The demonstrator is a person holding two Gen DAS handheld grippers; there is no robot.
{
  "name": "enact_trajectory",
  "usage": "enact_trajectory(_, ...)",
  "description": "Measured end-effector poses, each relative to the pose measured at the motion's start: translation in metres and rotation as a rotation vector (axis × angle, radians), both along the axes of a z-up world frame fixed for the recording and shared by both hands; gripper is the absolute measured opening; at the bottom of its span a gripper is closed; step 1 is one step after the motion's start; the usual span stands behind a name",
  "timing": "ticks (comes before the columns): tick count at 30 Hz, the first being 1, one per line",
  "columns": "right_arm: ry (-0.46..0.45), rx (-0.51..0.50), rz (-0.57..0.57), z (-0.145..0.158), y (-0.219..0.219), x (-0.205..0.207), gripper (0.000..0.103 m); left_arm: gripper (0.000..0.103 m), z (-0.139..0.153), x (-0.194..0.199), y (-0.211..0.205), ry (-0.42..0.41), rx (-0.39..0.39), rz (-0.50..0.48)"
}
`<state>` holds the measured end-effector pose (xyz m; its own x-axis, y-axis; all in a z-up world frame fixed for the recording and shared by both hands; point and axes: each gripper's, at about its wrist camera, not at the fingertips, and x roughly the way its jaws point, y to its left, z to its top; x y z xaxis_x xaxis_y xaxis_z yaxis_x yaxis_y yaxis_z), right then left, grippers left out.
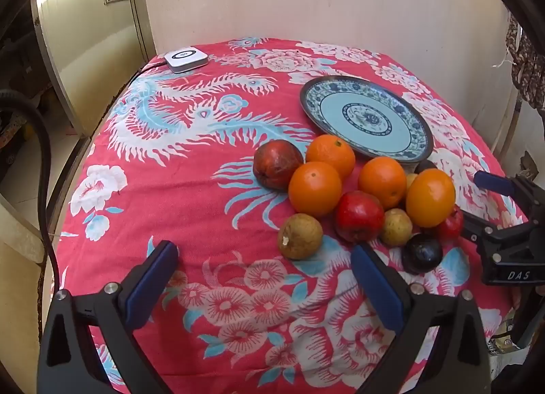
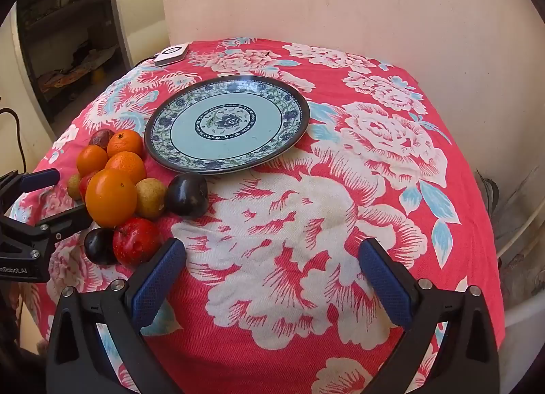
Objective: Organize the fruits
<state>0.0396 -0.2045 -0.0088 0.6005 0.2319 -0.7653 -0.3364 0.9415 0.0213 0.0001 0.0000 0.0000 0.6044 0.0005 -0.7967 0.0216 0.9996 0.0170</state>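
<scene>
While the blue-and-white patterned plate (image 2: 163, 141) sits bare on the red floral tablecloth (image 2: 306, 223), nothing of the sorting appears done yet. All the fruit lies in one loose heap just beside the plate's near-left rim: four oranges, the largest (image 2: 110, 197) at the front, red apples including one (image 2: 135, 240) at the near edge, brownish pears such as (image 1: 299, 236), and dark plums, one (image 2: 186, 193) resting apart from its twin close to the plate. The left gripper (image 1: 264, 251) hovers over the cloth with its jaws spread wide and nothing between them, the brown pear just ahead. The right gripper (image 2: 272, 251) is likewise wide open and empty, over bare cloth beside the heap. Judging by this, every piece remains to be moved. A small white device (image 1: 186, 57) sits at the table's far corner.
</scene>
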Motion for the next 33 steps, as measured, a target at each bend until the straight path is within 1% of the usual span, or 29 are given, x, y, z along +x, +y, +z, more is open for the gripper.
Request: enact_trajectory(33,0.001,0.0,0.001,0.0002,-0.0001,0.0002,0.103,0.103,0.0003,-0.0027,-0.0003,-0.015,0.0,0.001)
